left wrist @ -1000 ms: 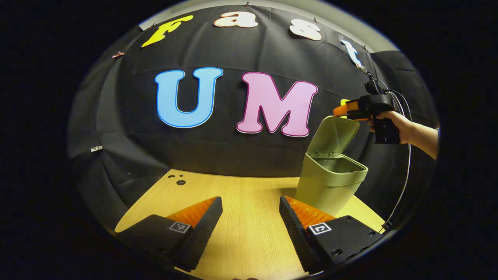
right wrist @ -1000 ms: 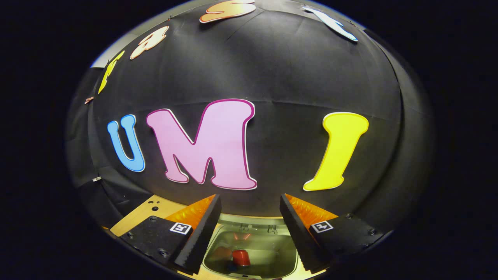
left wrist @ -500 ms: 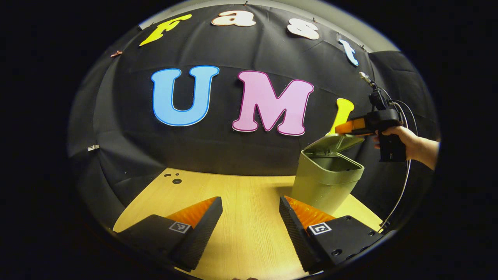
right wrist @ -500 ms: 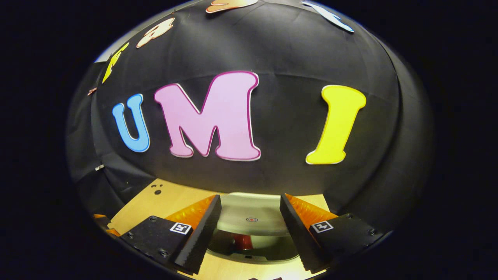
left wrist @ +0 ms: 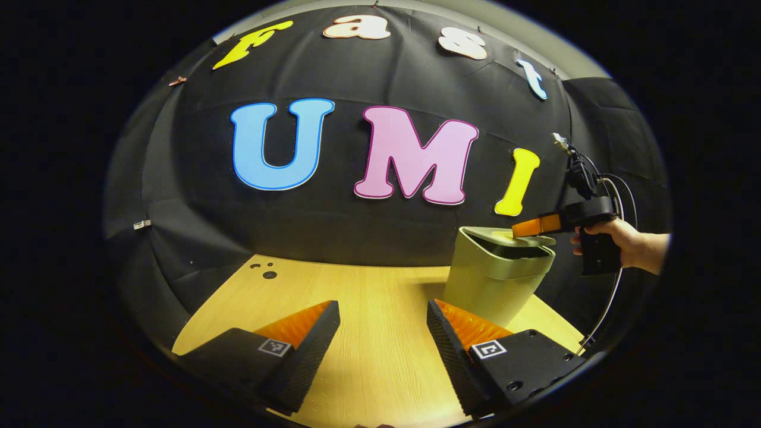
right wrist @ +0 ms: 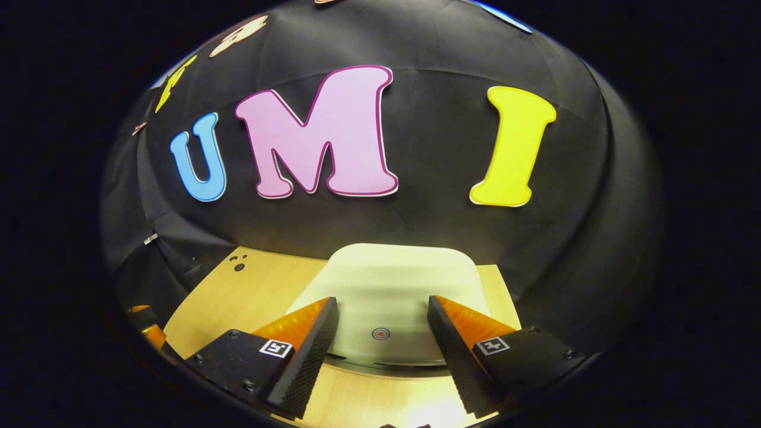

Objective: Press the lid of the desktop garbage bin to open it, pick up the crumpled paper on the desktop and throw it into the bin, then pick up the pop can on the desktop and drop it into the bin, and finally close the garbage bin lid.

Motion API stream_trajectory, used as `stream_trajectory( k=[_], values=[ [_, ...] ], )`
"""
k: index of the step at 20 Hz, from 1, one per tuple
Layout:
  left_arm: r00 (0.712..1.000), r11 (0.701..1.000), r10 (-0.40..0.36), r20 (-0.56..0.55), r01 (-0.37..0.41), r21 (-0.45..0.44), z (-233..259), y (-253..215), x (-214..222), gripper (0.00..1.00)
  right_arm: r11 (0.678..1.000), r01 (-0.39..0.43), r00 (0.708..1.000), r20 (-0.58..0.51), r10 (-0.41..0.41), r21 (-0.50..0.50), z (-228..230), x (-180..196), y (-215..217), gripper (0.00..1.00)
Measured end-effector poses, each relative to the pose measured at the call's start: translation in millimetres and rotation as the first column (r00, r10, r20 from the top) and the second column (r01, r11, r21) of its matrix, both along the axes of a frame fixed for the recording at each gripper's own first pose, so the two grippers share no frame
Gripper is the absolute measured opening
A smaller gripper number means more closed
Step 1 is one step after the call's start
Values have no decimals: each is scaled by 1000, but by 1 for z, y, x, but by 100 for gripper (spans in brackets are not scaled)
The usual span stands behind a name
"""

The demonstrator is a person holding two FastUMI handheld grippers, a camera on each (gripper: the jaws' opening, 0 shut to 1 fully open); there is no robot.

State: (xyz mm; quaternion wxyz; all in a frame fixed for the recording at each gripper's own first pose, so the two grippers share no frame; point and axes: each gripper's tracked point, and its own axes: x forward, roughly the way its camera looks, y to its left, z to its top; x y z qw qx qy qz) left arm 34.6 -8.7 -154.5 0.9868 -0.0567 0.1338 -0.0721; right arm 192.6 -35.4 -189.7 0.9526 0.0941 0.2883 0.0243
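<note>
A green desktop bin stands on the wooden table at the right. Its lid lies almost flat on the rim, with a thin dark gap along the front edge. A small round mark sits on the lid near that edge. My right gripper is open, its fingers resting on or just above the lid's front. In the left gripper view the right gripper, held by a hand, lies over the lid. My left gripper is open and empty above the table, left of the bin.
The booth's black cloth wall rises right behind the table. Small holes mark the table's far left corner. A cable hangs from the right gripper past the table's right edge.
The lid has swung down from upright to nearly flat, with the right gripper following it down. The red can inside the bin is now covered. The left gripper has barely moved.
</note>
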Motion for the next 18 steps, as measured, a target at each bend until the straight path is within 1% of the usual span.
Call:
stream_trajectory(
  k=[5, 8, 12, 15, 18],
  values=[
    [1000, 1000, -1, -3, 1, 1, -2, -1, -1, 94, 1000, -3, 1000, -29, 3, -9, -14, -6, 2, 95],
    [1000, 1000, -1, -6, 1, 3, -3, -2, -2, 94, 1000, 5, 1000, -17, -5, -7, -12, -10, 1, 96],
    [1000, 1000, 3, -12, -3, 5, -5, -2, -3, 94, 999, 36, 999, 10, -36, 3, -15, -8, 1, 96],
    [1000, 1000, 7, -13, -7, 6, -5, -1, -4, 94, 999, 45, 998, 38, -45, -15, -17, -11, 2, 96],
    [1000, 1000, 10, -15, -9, 7, -6, 0, -5, 94, 999, 45, 999, 17, -45, -6, -22, -16, 4, 96]
  ],
)
